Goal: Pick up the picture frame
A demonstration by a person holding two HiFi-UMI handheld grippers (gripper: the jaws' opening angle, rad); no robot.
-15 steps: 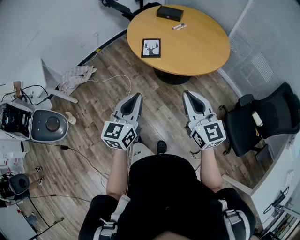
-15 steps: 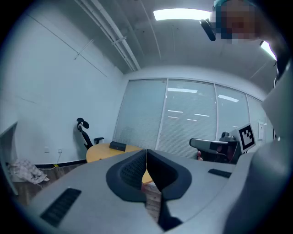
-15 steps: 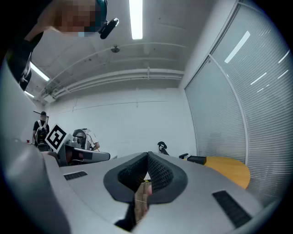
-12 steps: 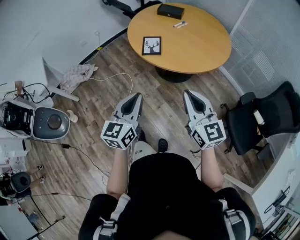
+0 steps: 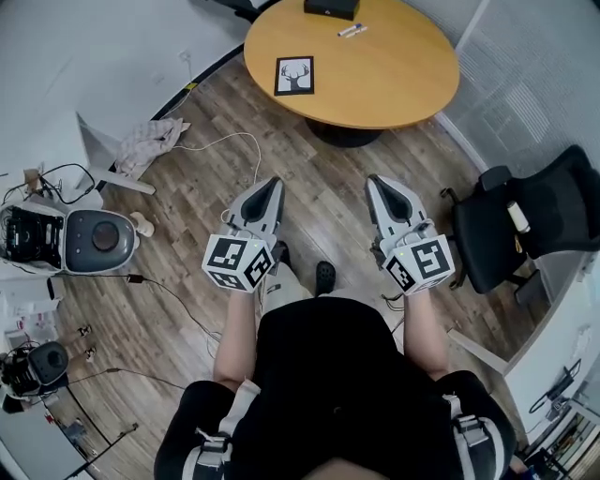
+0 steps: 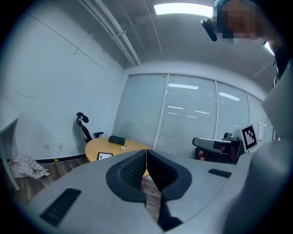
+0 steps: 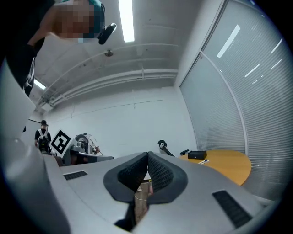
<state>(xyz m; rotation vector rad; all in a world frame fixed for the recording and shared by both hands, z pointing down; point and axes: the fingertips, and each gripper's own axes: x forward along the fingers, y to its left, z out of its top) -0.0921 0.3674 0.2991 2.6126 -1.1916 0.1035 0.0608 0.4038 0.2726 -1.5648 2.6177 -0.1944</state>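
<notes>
The picture frame (image 5: 294, 75), black-edged with a deer-head print, lies flat on the round wooden table (image 5: 394, 84) at its near left side; in the left gripper view the picture frame (image 6: 104, 156) shows small on the table's front. My left gripper (image 5: 275, 184) is shut and empty, held over the floor well short of the table. My right gripper (image 5: 373, 182) is also shut with nothing in it, level with the left. In the gripper views the left gripper (image 6: 146, 151) and the right gripper (image 7: 147, 154) have their tips touching.
A black box (image 5: 330, 7) and a marker (image 5: 352, 30) lie at the table's far side. A black office chair (image 5: 534, 225) stands at the right. On the left floor are a crumpled cloth (image 5: 150, 142), cables and a round grey device (image 5: 98, 240).
The table and frame have slid slightly up in the head view. Both grippers keep their places and stay shut.
</notes>
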